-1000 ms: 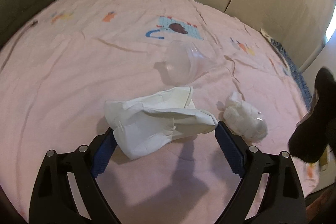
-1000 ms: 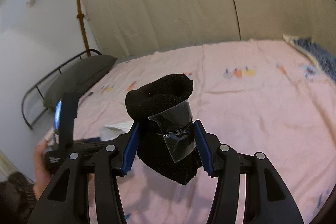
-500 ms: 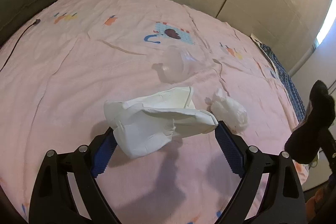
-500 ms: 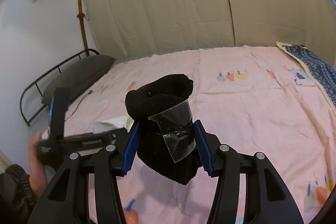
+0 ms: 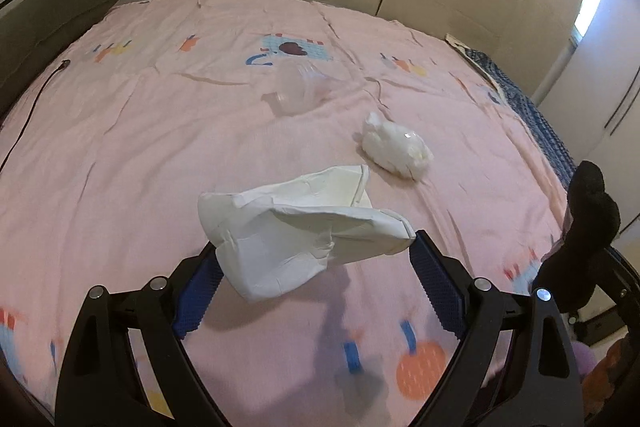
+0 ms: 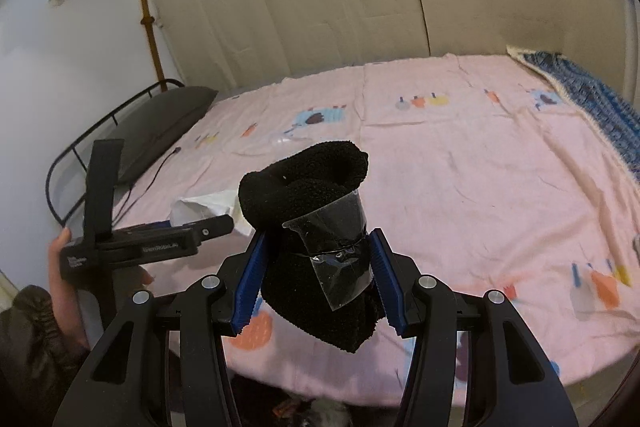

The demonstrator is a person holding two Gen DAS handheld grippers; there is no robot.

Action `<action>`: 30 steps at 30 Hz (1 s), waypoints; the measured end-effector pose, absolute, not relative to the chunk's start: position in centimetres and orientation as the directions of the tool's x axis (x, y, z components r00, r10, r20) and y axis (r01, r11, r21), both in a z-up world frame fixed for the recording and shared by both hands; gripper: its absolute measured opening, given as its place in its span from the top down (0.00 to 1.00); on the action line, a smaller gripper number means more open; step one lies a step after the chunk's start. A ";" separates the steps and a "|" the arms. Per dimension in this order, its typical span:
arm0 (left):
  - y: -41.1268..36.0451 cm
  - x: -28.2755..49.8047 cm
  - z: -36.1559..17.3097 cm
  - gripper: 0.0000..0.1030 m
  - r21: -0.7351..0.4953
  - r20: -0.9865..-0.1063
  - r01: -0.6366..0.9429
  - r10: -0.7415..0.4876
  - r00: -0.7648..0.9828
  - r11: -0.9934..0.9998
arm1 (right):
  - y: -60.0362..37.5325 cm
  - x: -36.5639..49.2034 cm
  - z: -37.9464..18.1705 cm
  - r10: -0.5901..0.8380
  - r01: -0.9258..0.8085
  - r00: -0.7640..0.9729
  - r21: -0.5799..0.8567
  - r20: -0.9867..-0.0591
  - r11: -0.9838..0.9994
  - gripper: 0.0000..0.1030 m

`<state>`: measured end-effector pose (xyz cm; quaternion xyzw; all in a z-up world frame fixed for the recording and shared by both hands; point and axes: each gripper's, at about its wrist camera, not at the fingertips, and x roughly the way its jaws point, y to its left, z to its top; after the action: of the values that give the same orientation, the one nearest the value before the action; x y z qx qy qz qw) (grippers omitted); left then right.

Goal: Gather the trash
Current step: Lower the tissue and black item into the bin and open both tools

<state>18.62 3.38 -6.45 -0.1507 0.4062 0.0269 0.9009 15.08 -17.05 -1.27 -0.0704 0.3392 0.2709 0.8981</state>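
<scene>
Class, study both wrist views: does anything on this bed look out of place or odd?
Yes. A clear plastic cup lies tipped on its side on the pink bedsheet, with a crumpled white wad nearby: litter, not bedding.

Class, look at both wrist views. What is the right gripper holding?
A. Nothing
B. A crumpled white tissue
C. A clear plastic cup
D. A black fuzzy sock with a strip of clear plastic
D: in the right wrist view, the right gripper has its blue pads pressed on either side of the black fuzzy sock, with the clear plastic strip across its front.
</scene>
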 end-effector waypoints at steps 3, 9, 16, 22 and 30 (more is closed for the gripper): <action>3.1 17.1 -6.2 0.14 -0.266 -0.733 -0.153 -0.096 0.673 0.952 | -17.1 13.1 -1.3 0.427 -0.543 0.632 0.023 -0.647 0.840 0.53; 2.1 13.8 -5.7 0.14 -0.232 -0.727 -0.090 -0.111 0.678 0.968 | -17.4 10.0 -1.2 0.393 -0.537 0.658 -0.035 -0.643 0.843 0.53; 1.6 10.3 -5.8 0.14 -0.219 -0.725 -0.060 -0.121 0.678 0.974 | -18.8 7.7 -0.9 0.365 -0.526 0.660 -0.057 -0.657 0.848 0.53; 0.3 7.7 -6.2 0.14 -0.195 -0.747 -0.019 -0.136 0.650 0.981 | -19.4 5.5 -1.2 0.366 -0.547 0.634 -0.061 -0.681 0.835 0.53; -2.0 4.5 -7.3 0.14 -0.159 -0.802 0.062 -0.166 0.574 0.985 | -19.2 2.8 -2.5 0.350 -0.588 0.567 -0.070 -0.746 0.806 0.53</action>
<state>4.47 -1.98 -7.32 -0.0569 0.4568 -0.0644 0.8854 2.84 -19.22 -2.49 -0.1573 0.3794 0.2692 0.8711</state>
